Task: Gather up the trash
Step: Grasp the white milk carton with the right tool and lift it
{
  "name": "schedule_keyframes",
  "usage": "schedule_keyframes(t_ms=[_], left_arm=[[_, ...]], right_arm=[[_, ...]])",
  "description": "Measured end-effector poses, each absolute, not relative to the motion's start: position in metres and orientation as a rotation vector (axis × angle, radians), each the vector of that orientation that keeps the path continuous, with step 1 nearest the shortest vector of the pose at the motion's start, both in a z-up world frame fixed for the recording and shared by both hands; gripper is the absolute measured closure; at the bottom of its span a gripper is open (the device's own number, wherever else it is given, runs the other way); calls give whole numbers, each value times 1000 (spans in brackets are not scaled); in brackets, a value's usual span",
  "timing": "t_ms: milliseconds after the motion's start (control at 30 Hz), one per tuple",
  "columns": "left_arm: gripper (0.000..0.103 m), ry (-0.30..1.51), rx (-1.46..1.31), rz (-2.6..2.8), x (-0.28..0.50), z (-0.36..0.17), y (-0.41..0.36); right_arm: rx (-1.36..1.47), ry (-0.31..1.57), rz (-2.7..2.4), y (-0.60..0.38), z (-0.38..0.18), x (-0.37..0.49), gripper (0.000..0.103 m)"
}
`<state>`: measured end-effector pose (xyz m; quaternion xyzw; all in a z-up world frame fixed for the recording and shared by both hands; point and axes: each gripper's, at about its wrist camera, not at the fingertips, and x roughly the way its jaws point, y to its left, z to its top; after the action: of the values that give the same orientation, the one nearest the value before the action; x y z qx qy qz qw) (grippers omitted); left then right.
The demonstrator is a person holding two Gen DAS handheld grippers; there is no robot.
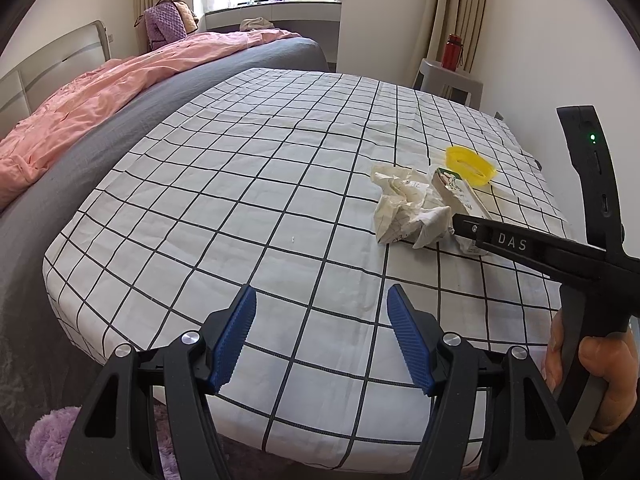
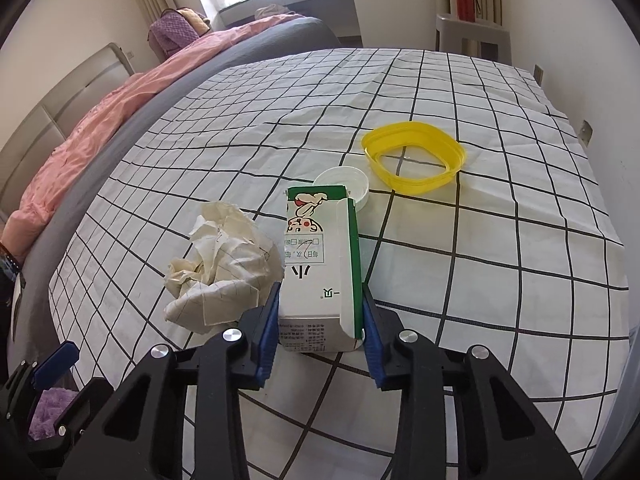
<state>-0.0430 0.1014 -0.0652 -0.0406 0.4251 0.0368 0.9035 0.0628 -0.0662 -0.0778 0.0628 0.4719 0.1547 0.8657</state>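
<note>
A green and white carton box (image 2: 320, 264) lies on the checked tablecloth (image 2: 500, 260). My right gripper (image 2: 320, 320) has its blue pads against both sides of the box's near end. Crumpled paper (image 2: 224, 268) lies touching the box on its left. A white lid (image 2: 344, 184) and a yellow plastic ring (image 2: 414, 156) lie just beyond. In the left wrist view my left gripper (image 1: 322, 336) is open and empty over bare cloth, with the paper (image 1: 408, 208), box (image 1: 460, 192), yellow ring (image 1: 470, 164) and right gripper (image 1: 454, 224) ahead to the right.
A bed with a grey sheet and pink quilt (image 1: 100, 92) lies along the table's left. A grey stool with a red bottle (image 1: 452, 52) stands at the far right by the wall. A purple fluffy rug (image 1: 52, 440) lies below the table's near left corner.
</note>
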Motion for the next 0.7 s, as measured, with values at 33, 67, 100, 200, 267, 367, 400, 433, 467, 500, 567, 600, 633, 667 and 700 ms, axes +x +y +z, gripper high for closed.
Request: schedule_keyframes(t_ms=[33, 67, 100, 200, 267, 367, 400, 433, 467, 500, 567, 600, 633, 667, 700], left_arm=[[38, 880, -85, 74, -43, -65, 101], [38, 884, -89, 71, -42, -64, 100], [38, 889, -94, 66, -41, -64, 100], [38, 892, -105, 61, -39, -61, 98], [38, 893, -109, 54, -36, -59, 97], [38, 888, -102, 50, -31, -55, 93], [38, 883, -98, 51, -29, -54, 92], [38, 881, -94, 51, -27, -52, 90], [38, 879, -92, 49, -25, -52, 89], [38, 880, -91, 47, -22, -51, 87], [38, 883, -90, 42, -16, -51, 85], [38, 885, -91, 38, -13, -52, 83], [38, 890, -91, 34, -10, -53, 82], [38, 896, -92, 25, -7, -54, 79], [38, 901, -97, 9, -4, -55, 77]], right_arm=[[140, 990, 330, -67, -78, 62, 67], [147, 990, 336, -69, -77, 60, 67], [151, 988, 338, -70, -76, 59, 67], [166, 978, 346, -76, -73, 54, 67], [183, 972, 349, -83, -70, 50, 67], [207, 964, 346, -93, -67, 48, 67], [218, 963, 345, -98, -66, 46, 67], [226, 964, 344, -101, -66, 46, 67], [231, 963, 341, -105, -66, 45, 67], [233, 961, 339, -108, -65, 44, 67], [236, 957, 334, -115, -64, 42, 67], [239, 956, 332, -119, -64, 42, 67], [245, 957, 330, -122, -64, 41, 67], [253, 958, 328, -126, -64, 41, 67], [260, 958, 326, -129, -63, 41, 67]])
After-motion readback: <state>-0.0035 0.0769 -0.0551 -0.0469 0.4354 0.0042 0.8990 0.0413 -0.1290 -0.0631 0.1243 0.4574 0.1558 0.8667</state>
